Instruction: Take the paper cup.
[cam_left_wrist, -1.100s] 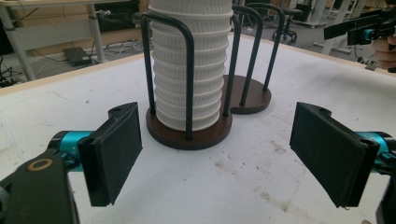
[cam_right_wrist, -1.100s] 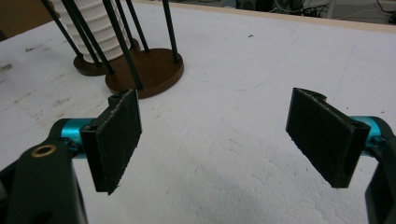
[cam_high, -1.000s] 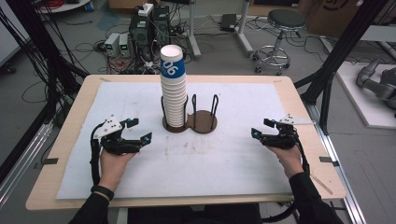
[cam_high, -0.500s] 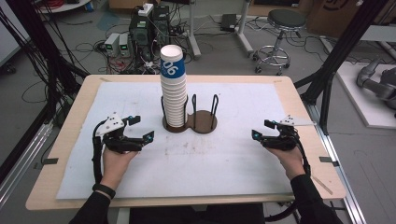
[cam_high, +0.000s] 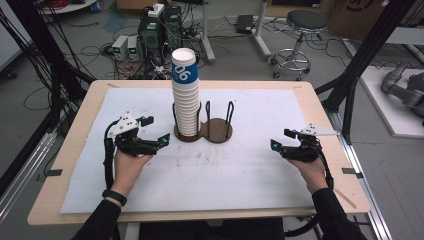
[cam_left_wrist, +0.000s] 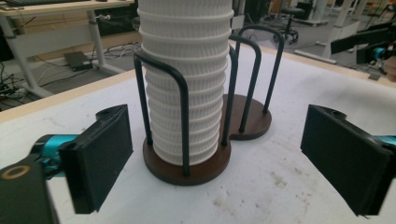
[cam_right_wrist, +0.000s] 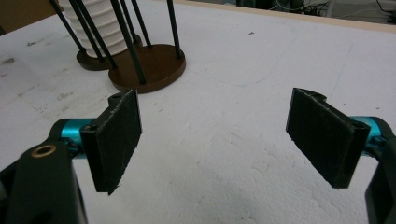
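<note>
I am holding my left gripper (cam_high: 152, 131) near the left side of the white-covered wooden table (cam_high: 250, 170), and its jaws have just been opening; they are standing wide apart now with nothing between the pads. It is pointing right and slightly far, toward the tall stack of white ribbed paper cups (cam_high: 186, 100), whose top cup is carrying a blue band with white figures. That stack is standing upright in the left ring of a dark brown double-ring cup holder with black wire hoops (cam_high: 216, 131), at the middle of the table toward its far edge. In the left gripper view the stack (cam_left_wrist: 186, 74) is rising between the two black pads (cam_left_wrist: 100, 154), farther off and untouched, with the wire hoops around it. The right ring of the holder is sitting bare beside it.

I am holding my right gripper (cam_high: 281, 139) near the right side of the table, well apart from the holder, its jaws also spread with nothing in them. In the right gripper view the holder (cam_right_wrist: 149, 67) is lying far and to the left of the pads (cam_right_wrist: 116, 140).
</note>
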